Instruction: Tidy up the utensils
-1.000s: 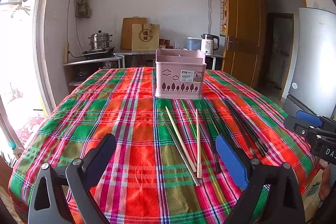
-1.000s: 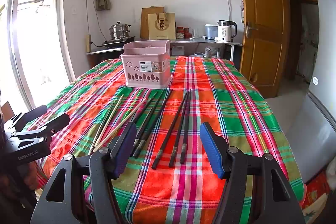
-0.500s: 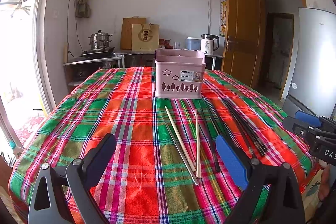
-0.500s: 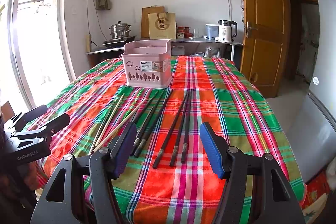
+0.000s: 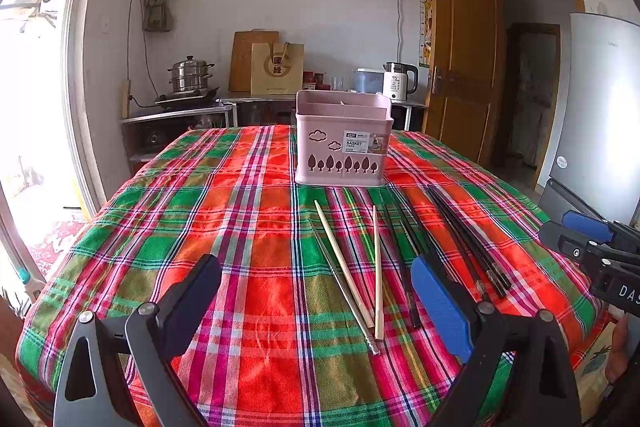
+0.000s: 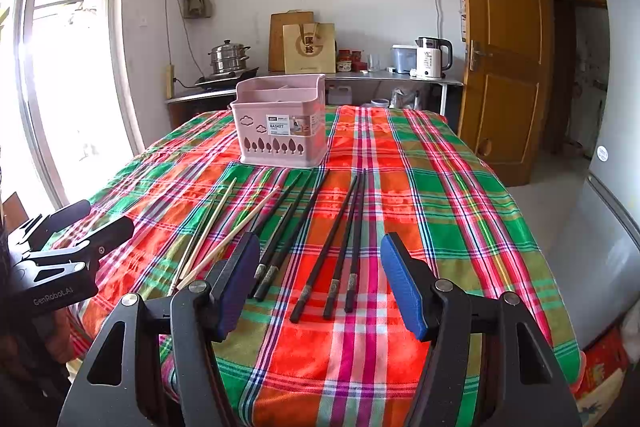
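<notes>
A pink utensil basket (image 5: 343, 139) (image 6: 282, 121) stands upright at the far middle of the plaid-covered table (image 5: 224, 227). In front of it lie two pale wooden chopsticks (image 5: 376, 267) (image 6: 210, 229), a metal one (image 5: 344, 291) and several black chopsticks (image 5: 468, 247) (image 6: 340, 239). My left gripper (image 5: 316, 299) hovers open above the near edge, the pale chopsticks between its fingers' lines. My right gripper (image 6: 320, 279) is open over the black chopsticks' near ends. Neither holds anything.
A counter behind the table carries a steel pot (image 5: 190, 77), a paper bag (image 5: 277, 69) and a white kettle (image 6: 430, 58). A wooden door (image 5: 460, 59) stands open at the right, with a grey fridge (image 5: 600, 115) beside the table's right edge.
</notes>
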`<state>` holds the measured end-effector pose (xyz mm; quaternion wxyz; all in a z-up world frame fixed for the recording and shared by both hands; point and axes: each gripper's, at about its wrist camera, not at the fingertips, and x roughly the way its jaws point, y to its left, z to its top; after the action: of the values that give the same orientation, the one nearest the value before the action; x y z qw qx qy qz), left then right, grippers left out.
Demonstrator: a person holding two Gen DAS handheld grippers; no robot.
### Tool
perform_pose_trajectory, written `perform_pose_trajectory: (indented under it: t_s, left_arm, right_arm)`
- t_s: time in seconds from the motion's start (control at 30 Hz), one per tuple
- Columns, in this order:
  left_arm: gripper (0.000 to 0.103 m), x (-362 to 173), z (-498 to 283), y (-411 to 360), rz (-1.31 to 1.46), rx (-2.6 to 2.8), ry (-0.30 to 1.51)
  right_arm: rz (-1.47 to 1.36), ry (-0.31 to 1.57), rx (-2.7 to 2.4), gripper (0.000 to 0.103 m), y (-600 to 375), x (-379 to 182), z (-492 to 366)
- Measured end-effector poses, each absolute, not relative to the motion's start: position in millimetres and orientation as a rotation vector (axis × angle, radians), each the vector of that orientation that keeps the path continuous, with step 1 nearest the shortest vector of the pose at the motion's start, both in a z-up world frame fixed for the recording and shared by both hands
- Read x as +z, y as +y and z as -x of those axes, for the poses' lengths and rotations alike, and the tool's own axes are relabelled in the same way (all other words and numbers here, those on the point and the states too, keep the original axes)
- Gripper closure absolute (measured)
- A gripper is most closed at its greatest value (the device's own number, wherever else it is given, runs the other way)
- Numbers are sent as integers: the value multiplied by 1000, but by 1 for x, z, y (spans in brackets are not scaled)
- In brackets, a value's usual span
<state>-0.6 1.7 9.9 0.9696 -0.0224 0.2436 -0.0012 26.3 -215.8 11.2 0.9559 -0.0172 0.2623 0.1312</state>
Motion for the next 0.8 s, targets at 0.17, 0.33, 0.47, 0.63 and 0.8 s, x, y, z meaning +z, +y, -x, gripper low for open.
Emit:
perform_pose_trajectory:
  t_s: [0.17, 0.33, 0.47, 0.63, 0.8]
  left_arm:
    - [6, 6, -15, 8, 59, -37, 529]
    - [6, 1, -38, 10, 40, -47, 567]
    - [9, -1, -61, 9, 39, -49, 596]
    - [17, -2, -98, 16, 57, -66, 664]
    - [31, -10, -134, 16, 53, -107, 732]
  right_arm:
    - [43, 540, 265, 40, -217, 9, -35]
    - [58, 551, 263, 40, -217, 7, -49]
    - [70, 568, 267, 40, -216, 6, -65]
    - [71, 591, 275, 40, -214, 4, -90]
    - [77, 651, 291, 49, -208, -5, -121]
